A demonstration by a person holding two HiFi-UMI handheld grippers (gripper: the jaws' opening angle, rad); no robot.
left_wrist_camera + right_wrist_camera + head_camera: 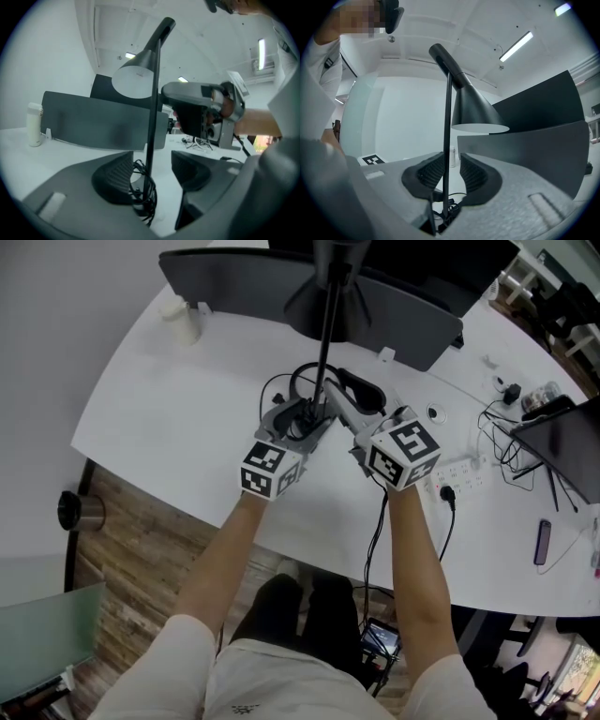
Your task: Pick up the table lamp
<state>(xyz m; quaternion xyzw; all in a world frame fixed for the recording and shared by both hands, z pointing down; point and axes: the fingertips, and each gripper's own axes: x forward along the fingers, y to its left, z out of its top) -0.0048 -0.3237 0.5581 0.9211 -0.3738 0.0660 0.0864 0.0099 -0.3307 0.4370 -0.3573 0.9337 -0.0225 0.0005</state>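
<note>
The black table lamp stands on the white table [159, 427], its thin stem [324, 343] rising from a base wrapped in coiled cable [298, 409]. The cone shade [136, 77] hangs at the top. In the left gripper view the stem [152, 117] stands between the wide-open jaws of my left gripper [152, 176], touching neither pad. My right gripper [451, 173] comes from the other side with the stem [446, 140] in its narrower gap, close by the left pad, with a space at the other. In the head view the left gripper [302, 420] and right gripper [336, 405] meet at the base.
A dark partition screen [225, 282] stands behind the lamp, with a white bottle [183, 320] at its left end. To the right lie a power strip [464, 474], tangled cables [511, 432] and a phone [544, 542]. The table's front edge runs just below my hands.
</note>
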